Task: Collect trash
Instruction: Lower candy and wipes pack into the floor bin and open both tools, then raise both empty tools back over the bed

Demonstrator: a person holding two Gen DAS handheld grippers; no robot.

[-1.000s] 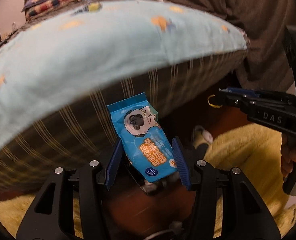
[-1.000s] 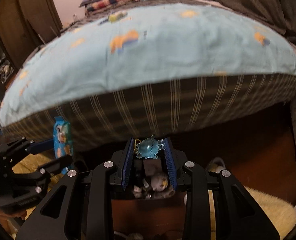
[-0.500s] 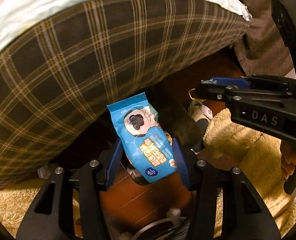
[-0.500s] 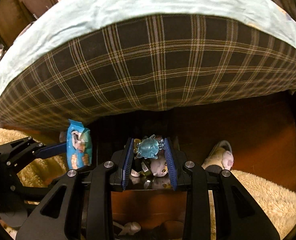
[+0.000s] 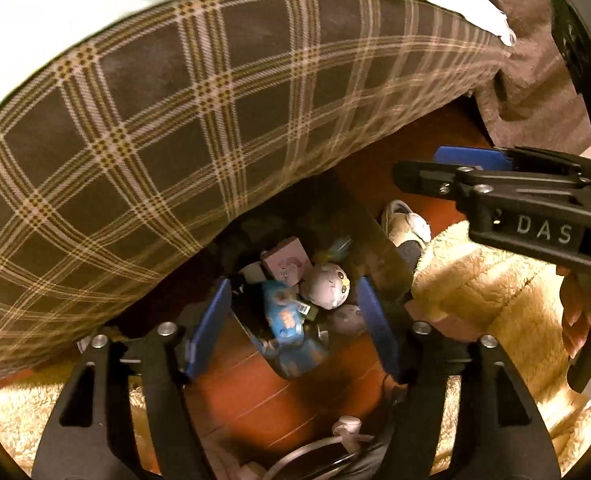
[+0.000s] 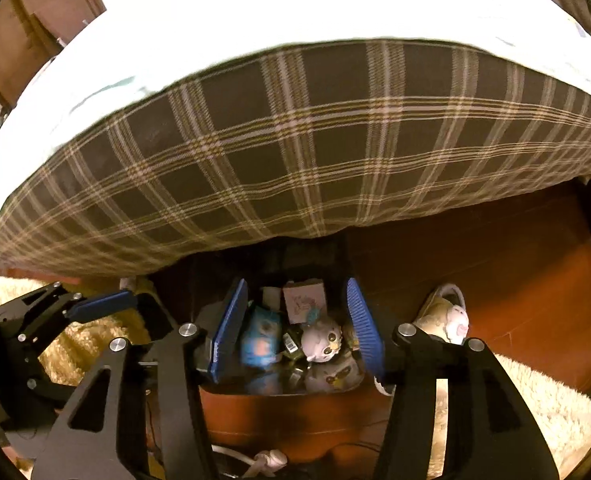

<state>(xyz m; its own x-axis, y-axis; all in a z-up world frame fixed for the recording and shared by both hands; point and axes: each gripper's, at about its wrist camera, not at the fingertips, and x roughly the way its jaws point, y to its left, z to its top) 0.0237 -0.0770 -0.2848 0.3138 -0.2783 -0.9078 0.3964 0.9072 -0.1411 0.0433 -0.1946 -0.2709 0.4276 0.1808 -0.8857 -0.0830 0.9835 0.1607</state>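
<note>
Left wrist view
- Edges and room: the left gripper [image 5: 293, 326] hangs over a dark bin [image 5: 379, 252] tucked against the plaid bed side [image 5: 155, 128]; the bin's rim runs close outside its right finger, and the bed overhangs the far rim.
- Tool: jaws opening, wide apart, nothing pressed between the pads.
- Trash: the blue wipes packet [image 5: 283, 314] lies loose in the bin, long axis running away from the camera, beside a grey owl toy [image 5: 327, 286] and a small pink box [image 5: 287, 266].
- Surface: red-brown wood floor [image 5: 263, 396], cream shaggy rug [image 5: 491, 292] to the right, a slipper [image 5: 405, 220] past the bin.
- Other tool: the right gripper [image 5: 467, 168] reaches in from the right, with fingers of a hand [image 5: 587, 308] on its handle.

Right wrist view
- Edges and room: the right gripper [image 6: 295, 328] points down into the same bin [image 6: 255, 396]; the bed side [image 6: 315, 152] hangs over the far rim.
- Tool: jaws opening, pads bare.
- Trash: the packet [image 6: 261, 336] lies at the left inside, blurred, long axis about upright in frame; the owl toy [image 6: 323, 338] and pink box [image 6: 305, 304] sit right of it.
- Surface: the floor [image 6: 495, 248] lies open to the right, with the slipper [image 6: 449, 316] at the rug [image 6: 547, 396] edge.
- Other tool: the left gripper [image 6: 103, 304] shows at the left edge.
</note>
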